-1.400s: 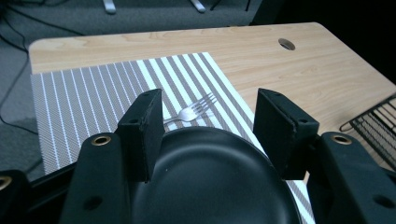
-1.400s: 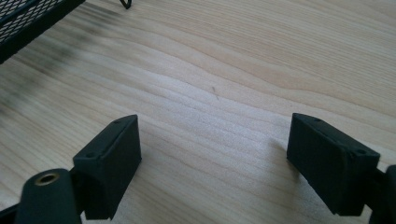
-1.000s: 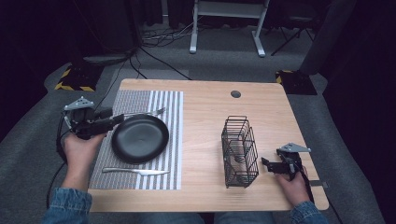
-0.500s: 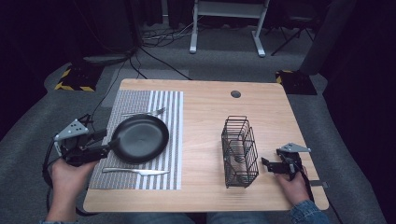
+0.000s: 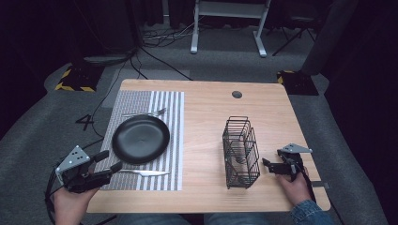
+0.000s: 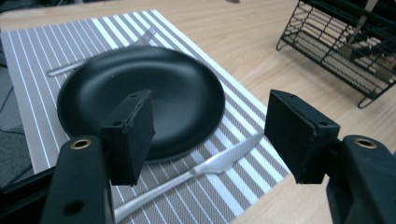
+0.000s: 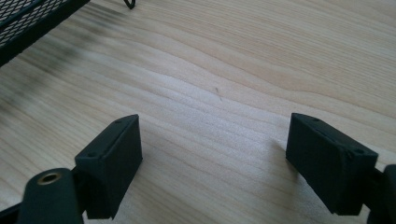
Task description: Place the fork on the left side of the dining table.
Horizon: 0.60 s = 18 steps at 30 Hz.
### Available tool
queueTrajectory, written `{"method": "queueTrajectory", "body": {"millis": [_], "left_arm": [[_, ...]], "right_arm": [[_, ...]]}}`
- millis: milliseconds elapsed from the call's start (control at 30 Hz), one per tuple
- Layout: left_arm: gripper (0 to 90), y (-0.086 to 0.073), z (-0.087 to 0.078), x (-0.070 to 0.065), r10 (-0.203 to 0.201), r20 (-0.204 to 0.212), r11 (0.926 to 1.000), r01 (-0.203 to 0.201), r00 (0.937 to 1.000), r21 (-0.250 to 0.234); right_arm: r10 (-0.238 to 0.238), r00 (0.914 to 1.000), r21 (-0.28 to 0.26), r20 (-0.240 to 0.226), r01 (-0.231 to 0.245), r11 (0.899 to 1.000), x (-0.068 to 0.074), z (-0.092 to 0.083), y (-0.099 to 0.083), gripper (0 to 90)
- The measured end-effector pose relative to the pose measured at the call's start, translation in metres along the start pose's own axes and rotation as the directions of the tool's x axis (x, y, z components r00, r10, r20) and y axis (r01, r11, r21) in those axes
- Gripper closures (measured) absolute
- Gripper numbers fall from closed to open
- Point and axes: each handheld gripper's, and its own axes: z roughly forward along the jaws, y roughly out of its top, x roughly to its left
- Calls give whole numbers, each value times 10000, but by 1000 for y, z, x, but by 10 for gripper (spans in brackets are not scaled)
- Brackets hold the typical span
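A black plate [image 5: 141, 139] lies on a striped placemat [image 5: 173, 108], with a fork [image 5: 143, 113] behind it and a knife [image 5: 143, 172] in front of it. My left gripper [image 5: 109, 161] hovers at the mat's front left corner, open and holding nothing. Along its jaws, in the left gripper view, I see the plate [image 6: 154, 98] and the knife [image 6: 205, 165] just beyond my left gripper [image 6: 210, 130]. My right gripper [image 5: 268, 166] rests open on the wood right of a black wire basket [image 5: 241, 152]. Bare table lies between the jaws of my right gripper [image 7: 215, 158].
The wire basket [image 6: 345, 42] holds what looks like a metal utensil. A round cable hole [image 5: 237, 94] sits near the table's far edge. Bare wood [image 5: 202, 140] separates mat and basket. The basket's corner [image 7: 28, 18] is close on the right gripper's left.
My left gripper has drawn back from the plate's left rim toward the table's front left corner. The plate, cutlery and right gripper stay where they were.
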Motion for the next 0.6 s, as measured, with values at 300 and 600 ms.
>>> {"method": "queueTrajectory", "body": {"millis": [300, 600], "left_arm": [[299, -34, -1, 2, -446, -171, 9962, 431, 9989, -755], [286, -60, 8, -7, -277, -377, 9942, 236, 9989, -1049]], "right_arm": [[-24, 10000, -5, -22, 24, 10000, 0, 0, 0, 187], [-27, 10000, -6, -24, 27, 10000, 0, 0, 0, 187]]}}
